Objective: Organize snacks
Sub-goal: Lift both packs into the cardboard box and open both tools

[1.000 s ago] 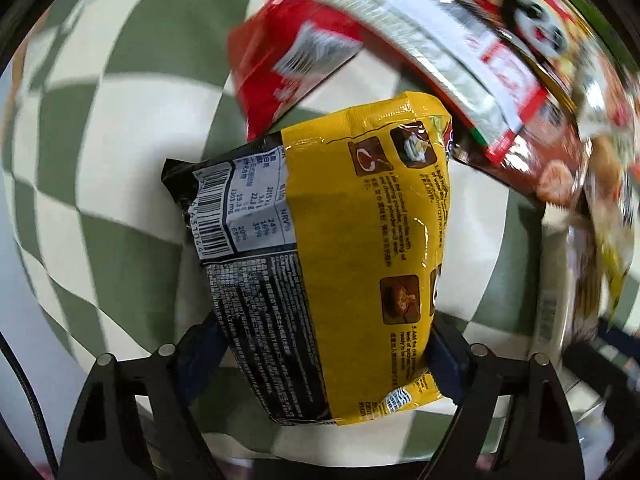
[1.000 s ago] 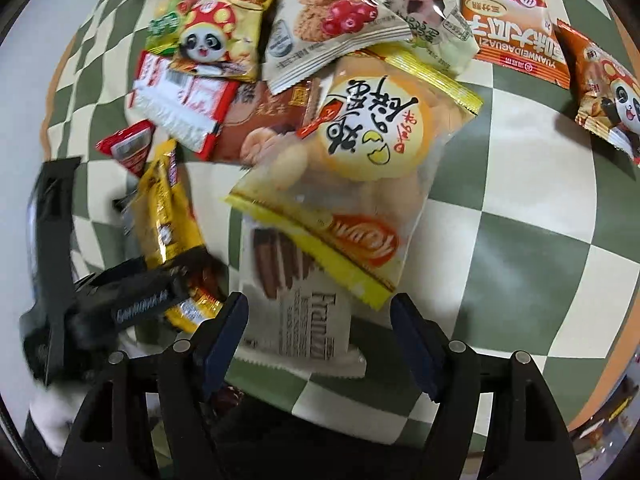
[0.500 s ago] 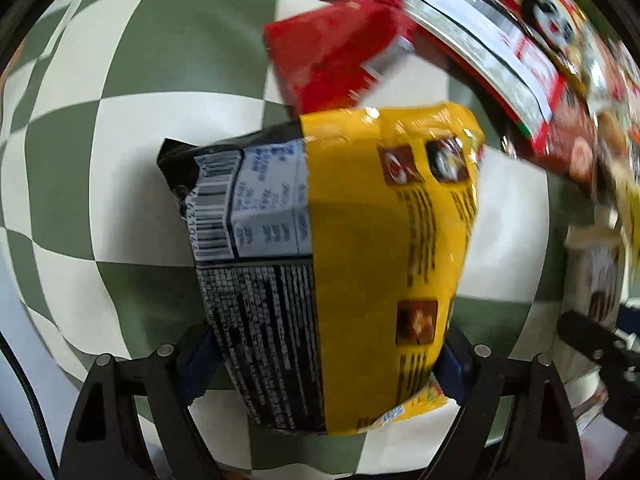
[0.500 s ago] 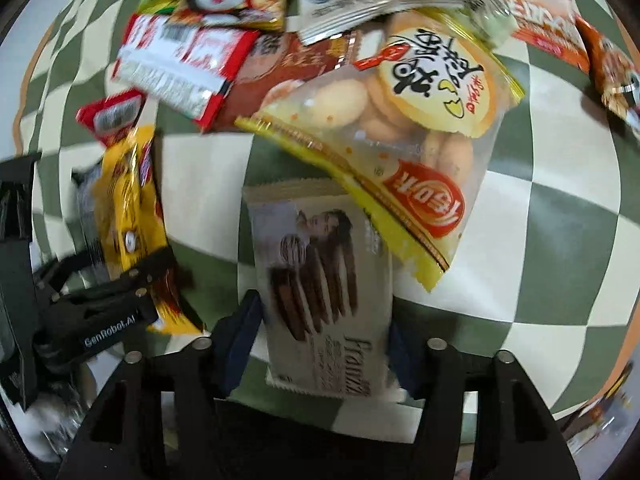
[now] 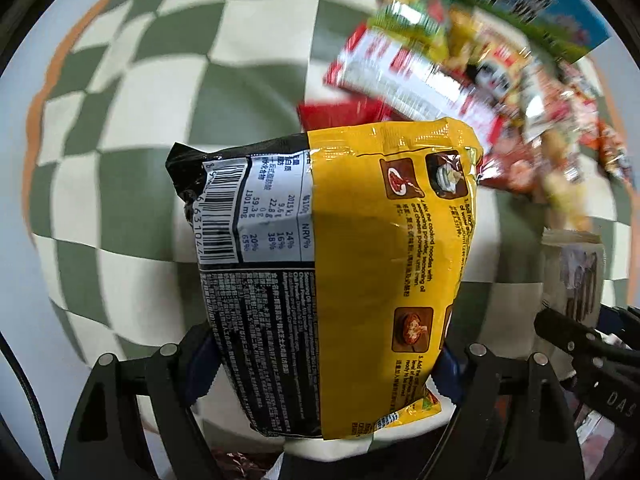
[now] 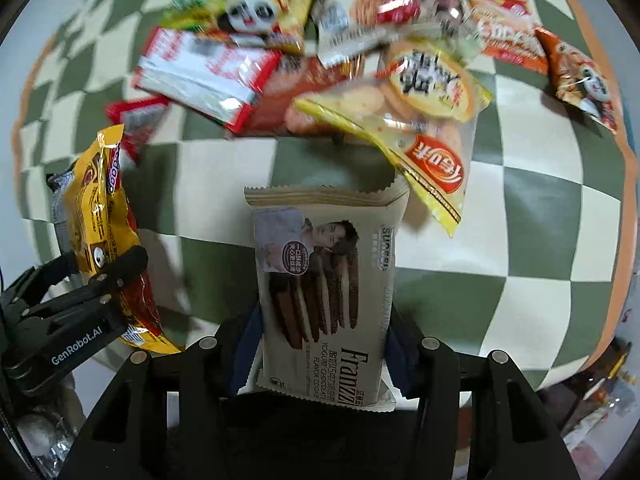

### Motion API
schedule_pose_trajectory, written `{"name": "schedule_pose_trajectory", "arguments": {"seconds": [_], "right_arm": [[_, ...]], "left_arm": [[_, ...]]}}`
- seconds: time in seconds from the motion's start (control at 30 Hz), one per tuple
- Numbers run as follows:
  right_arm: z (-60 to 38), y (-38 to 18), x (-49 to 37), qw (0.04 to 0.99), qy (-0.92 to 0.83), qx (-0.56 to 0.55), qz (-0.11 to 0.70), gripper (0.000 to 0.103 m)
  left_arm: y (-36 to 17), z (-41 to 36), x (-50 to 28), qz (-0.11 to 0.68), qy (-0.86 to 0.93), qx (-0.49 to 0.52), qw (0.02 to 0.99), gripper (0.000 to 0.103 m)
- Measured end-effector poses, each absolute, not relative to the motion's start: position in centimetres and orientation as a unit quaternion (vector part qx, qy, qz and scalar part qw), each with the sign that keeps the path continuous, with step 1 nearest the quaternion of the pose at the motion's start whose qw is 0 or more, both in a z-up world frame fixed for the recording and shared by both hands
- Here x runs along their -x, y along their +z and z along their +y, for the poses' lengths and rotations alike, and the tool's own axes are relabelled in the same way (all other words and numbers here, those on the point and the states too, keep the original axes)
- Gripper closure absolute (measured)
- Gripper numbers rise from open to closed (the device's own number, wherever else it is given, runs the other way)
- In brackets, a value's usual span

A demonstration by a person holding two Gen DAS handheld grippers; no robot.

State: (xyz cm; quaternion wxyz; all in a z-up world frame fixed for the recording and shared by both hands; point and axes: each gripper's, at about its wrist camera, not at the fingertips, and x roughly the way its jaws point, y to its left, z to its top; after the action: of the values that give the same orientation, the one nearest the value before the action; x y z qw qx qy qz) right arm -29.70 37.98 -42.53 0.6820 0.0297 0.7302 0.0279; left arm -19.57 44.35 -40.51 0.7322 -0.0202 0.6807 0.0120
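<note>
My left gripper [image 5: 324, 360] is shut on a yellow and black noodle pack [image 5: 360, 240], its jaws closing a little tighter on the pack's lower part, above the checked cloth [image 5: 132, 184]. From the right wrist view the same noodle pack [image 6: 100, 220] hangs at the left in the left gripper [image 6: 92, 292]. My right gripper [image 6: 320, 352] has its jaws closing on a cream Franzzi cookie pack [image 6: 320, 280]; both blue pads press its sides. The cookie pack [image 5: 572, 268] also shows at the right edge of the left wrist view.
A pile of snack bags [image 6: 360, 60] lies across the far part of the green and cream checked cloth [image 6: 520, 200]: a red and white pack [image 6: 208, 72], a panda bag [image 6: 256, 12], a clear biscuit bag [image 6: 424, 96]. A green and blue box [image 5: 520, 0] sits behind. The cloth's orange edge [image 6: 624, 208] runs along the right.
The right jaws have closed onto the cookie pack and drawn it out from under the biscuit bag. The left gripper has carried the noodle pack sideways, away from the pile.
</note>
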Motion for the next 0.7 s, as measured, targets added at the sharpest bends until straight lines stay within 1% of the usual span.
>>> {"name": "schedule_pose_trajectory", "arguments": {"seconds": [0.03,0.1,0.23,0.33,0.47,0.53,0.57,0.6,0.63,0.7], "right_arm": [[38.0,-41.6,29.5,0.686,0.034,-0.043,0.725,0.046],[38.1,-39.4,28.7,0.697,0.043,-0.062,0.713,0.046],[36.8,-33.4,25.3,0.725,0.068,-0.104,0.677,0.046],[35.7,-30.0,23.6,0.745,0.084,-0.126,0.650,0.046],[32.8,-24.4,19.5,0.776,0.099,-0.138,0.608,0.046],[31.3,-21.8,16.5,0.790,0.100,-0.137,0.590,0.046],[30.6,-20.6,14.8,0.795,0.101,-0.135,0.583,0.046],[30.0,-19.8,13.1,0.800,0.098,-0.130,0.577,0.046],[29.8,-19.4,10.4,0.805,0.096,-0.120,0.573,0.046],[29.2,-20.1,6.2,0.807,0.093,-0.112,0.573,0.046]], "left_arm": [[-39.7,44.2,21.2,0.675,0.008,0.026,0.737,0.018],[-38.4,44.8,21.2,0.664,0.000,0.033,0.747,0.018],[-33.9,48.4,21.9,0.631,-0.025,0.050,0.774,0.018],[-30.6,50.3,19.9,0.608,-0.044,0.069,0.790,0.018],[-28.3,52.8,16.6,0.588,-0.056,0.075,0.803,0.018],[-28.6,53.6,13.3,0.586,-0.056,0.071,0.805,0.018],[-29.8,51.3,11.0,0.588,-0.055,0.073,0.804,0.018],[-30.5,51.9,9.4,0.594,-0.057,0.076,0.799,0.018],[-31.2,51.0,7.4,0.600,-0.058,0.080,0.794,0.018],[-33.7,52.4,4.9,0.619,-0.063,0.093,0.777,0.018]]}}
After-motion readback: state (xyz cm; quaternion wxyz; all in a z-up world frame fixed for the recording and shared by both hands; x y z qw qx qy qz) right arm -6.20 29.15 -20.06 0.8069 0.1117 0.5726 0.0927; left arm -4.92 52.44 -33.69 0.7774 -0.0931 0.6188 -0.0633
